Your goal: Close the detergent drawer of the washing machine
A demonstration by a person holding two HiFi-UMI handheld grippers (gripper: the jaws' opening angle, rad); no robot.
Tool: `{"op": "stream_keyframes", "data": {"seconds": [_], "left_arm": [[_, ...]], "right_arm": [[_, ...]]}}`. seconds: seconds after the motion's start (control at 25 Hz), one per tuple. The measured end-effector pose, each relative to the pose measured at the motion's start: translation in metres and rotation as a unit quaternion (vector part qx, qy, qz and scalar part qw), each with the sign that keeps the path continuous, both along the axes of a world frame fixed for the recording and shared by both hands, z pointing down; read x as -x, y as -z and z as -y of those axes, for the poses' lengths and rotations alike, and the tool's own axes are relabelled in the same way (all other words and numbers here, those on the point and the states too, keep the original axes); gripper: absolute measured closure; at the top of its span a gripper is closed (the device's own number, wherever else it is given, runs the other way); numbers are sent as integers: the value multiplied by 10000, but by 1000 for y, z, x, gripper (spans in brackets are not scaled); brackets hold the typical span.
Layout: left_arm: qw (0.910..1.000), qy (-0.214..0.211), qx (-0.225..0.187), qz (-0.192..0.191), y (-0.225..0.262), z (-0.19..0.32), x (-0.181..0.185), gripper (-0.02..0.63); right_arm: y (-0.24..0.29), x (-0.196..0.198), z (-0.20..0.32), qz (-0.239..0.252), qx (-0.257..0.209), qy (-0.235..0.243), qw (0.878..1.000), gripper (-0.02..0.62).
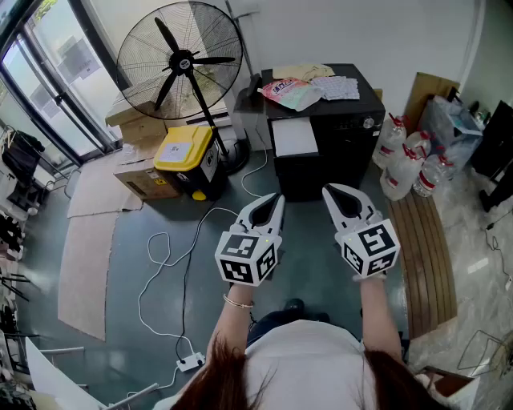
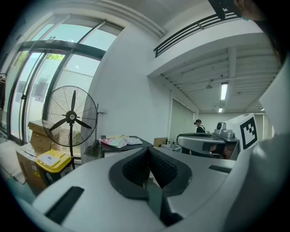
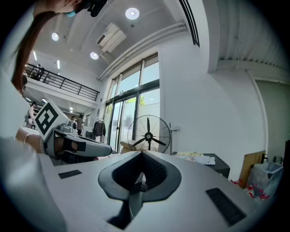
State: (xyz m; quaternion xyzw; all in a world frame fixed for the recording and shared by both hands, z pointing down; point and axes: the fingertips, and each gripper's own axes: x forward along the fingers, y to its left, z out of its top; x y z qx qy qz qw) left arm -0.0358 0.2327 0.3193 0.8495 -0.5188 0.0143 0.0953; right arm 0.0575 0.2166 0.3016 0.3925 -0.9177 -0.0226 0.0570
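Right gripper [image 3: 143,157] fills the lower frame: grey body, black ribbed pads closed tip to tip, nothing between them, held about level. Left gripper [image 3: 106,148] comes in from the left edge, with its marker cube [image 3: 45,118] above and a hand [image 3: 34,142] behind it. Past the jaw tips a standing fan [image 3: 148,135] is upright in front of tall glass doors [image 3: 122,118]. Right of the fan is a black appliance [image 3: 218,163] with pale packets [image 3: 195,157] lying on top. Further right a brown board [image 3: 252,164] leans on the white wall, with a clear plastic bag [image 3: 266,177] just beside it. Ceiling lights [image 3: 132,12] are on. A railing [image 3: 63,84] runs upper left.
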Motion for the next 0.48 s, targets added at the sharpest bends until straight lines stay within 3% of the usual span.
{"op": "stream_keyframes", "data": {"seconds": [0.28,0.48], "left_arm": [[10000,-5,15,12,-3,5,5,588],[10000,-86,7,41,-7,12,9,588]], "right_arm": [[2,-1,6,197,-117,-121,9997,571],[-2,4,11,80,-187,-105,9997,571]]}}
